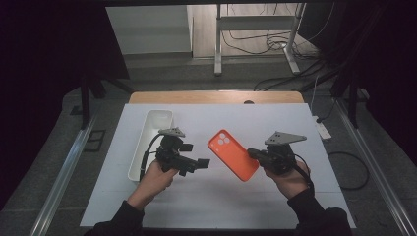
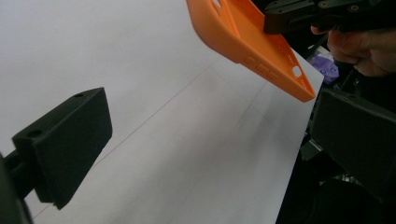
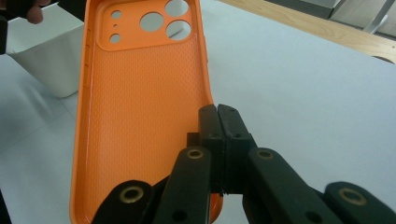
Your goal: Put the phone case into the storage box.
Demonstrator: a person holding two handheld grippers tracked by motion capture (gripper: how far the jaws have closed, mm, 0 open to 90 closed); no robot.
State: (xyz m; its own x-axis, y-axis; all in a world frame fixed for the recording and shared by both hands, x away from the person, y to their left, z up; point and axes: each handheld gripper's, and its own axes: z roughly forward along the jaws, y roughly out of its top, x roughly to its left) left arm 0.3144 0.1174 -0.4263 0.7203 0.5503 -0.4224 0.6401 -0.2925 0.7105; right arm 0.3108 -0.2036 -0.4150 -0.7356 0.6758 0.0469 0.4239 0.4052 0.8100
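Observation:
An orange phone case (image 1: 232,154) hangs just above the white table sheet, held at its side wall by my right gripper (image 1: 253,154), which is shut on it. In the right gripper view the case (image 3: 140,107) shows its hollow inside and camera holes, with the jaws pinched together on its right edge at my right gripper (image 3: 217,122). My left gripper (image 1: 196,164) stands open left of the case, its jaws wide apart with nothing between them. In the left gripper view the case (image 2: 247,42) floats ahead at upper right, beyond the left gripper (image 2: 210,135).
A long white bin (image 1: 147,145) lies at the left of the sheet, right behind my left hand; its corner (image 3: 51,56) appears in the right gripper view. The wooden table edge (image 1: 216,97) runs along the back. Cables and a metal stand are on the floor beyond.

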